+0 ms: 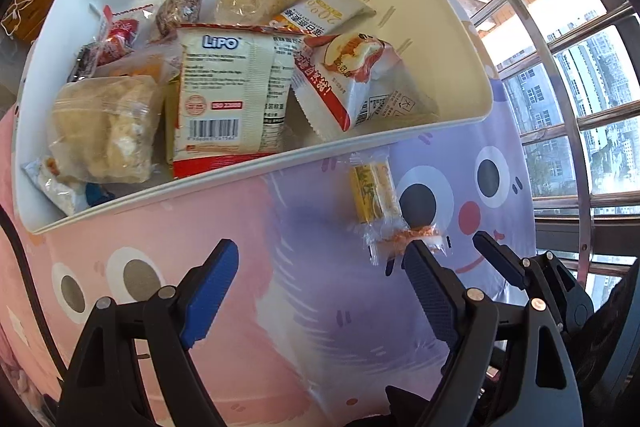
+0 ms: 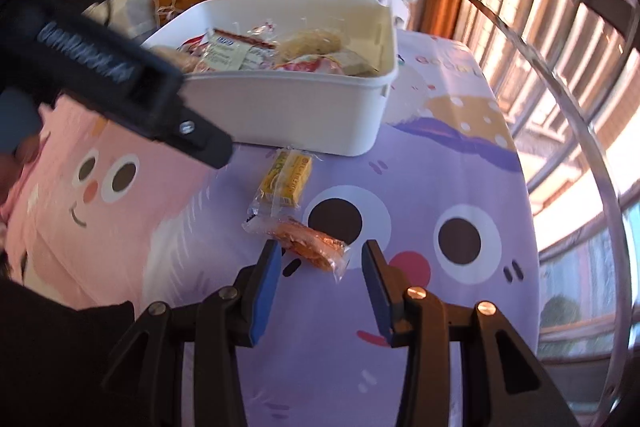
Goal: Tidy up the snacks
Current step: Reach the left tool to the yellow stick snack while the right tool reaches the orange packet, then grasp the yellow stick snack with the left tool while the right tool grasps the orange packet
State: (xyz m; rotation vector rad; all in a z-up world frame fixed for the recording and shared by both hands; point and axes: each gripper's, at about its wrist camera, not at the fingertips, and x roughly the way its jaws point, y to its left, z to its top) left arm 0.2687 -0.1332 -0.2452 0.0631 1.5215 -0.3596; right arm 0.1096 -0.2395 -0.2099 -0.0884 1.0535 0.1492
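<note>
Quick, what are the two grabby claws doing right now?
Left gripper: open, holding nothing.
Right gripper: open, fingers either side of the orange snack packet, not gripping it.

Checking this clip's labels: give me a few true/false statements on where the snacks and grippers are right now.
1. The yellow snack lies inside the white bin. False: it lies on the tablecloth outside it.
2. The right gripper is open around the orange snack. True.
3. The left gripper holds a packet. False: it is open and empty.
4. The bin holds a Lipo packet. True.
</note>
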